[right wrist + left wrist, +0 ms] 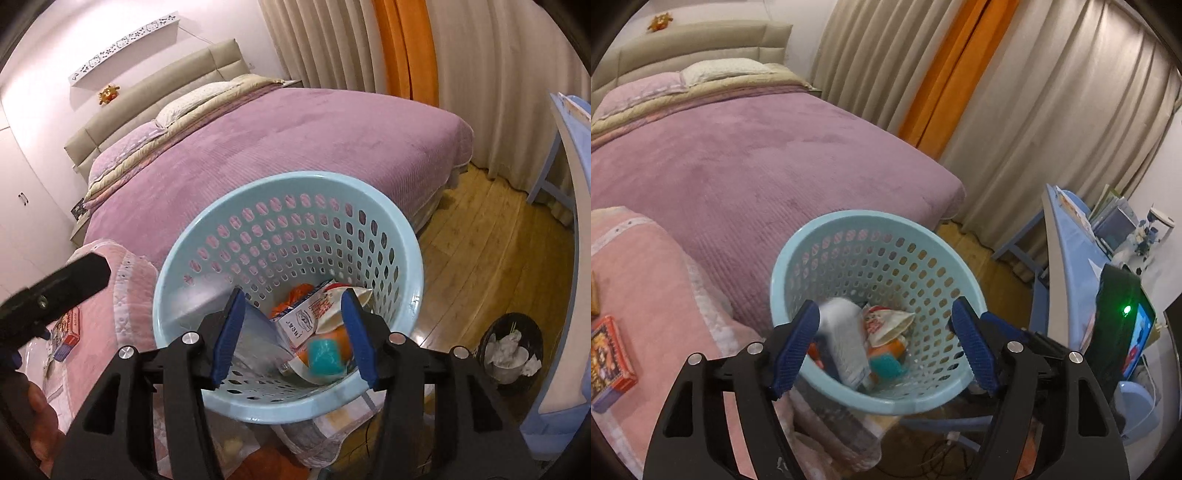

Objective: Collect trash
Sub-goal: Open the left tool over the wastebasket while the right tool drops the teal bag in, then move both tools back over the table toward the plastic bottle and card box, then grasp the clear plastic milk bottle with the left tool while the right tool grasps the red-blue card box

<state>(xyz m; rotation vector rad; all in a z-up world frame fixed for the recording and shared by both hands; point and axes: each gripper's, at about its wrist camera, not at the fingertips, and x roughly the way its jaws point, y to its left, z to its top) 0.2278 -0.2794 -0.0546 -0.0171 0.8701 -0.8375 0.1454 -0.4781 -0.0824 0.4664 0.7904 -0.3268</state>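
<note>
Trash (871,339) piled in the bottom of a light-blue perforated basket (849,221), itself perched at the foot of a purple bed (738,166) beside a pink quilt (657,280): a pale blurred bottle (846,343), a crumpled red-and-white wrapper (882,321), an orange-and-teal piece below. Left gripper (882,350) poised over the basket mouth, fingers (796,347) spread wide, gripping nothing. Right gripper (293,339) likewise above the rim, fingers (229,336) released and empty, a printed carton (303,321) and a teal cap (325,352) visible between them. Bottle smeared by motion in the left view, so probably just let go and settling, though hard to confirm. Likely still uncollected: a colourful box (609,362) lying on the quilt, well apart from the basket. Risks from here: basket tilted and apparently resting on soft bedding near the edge, so a knock on the rim from either gripper could tip it and spill everything to the wooden floor (498,258); 2 grippers close together over 1 opening could also collide. Separate black bin (511,350) on the floor, already holding white paper.
</note>
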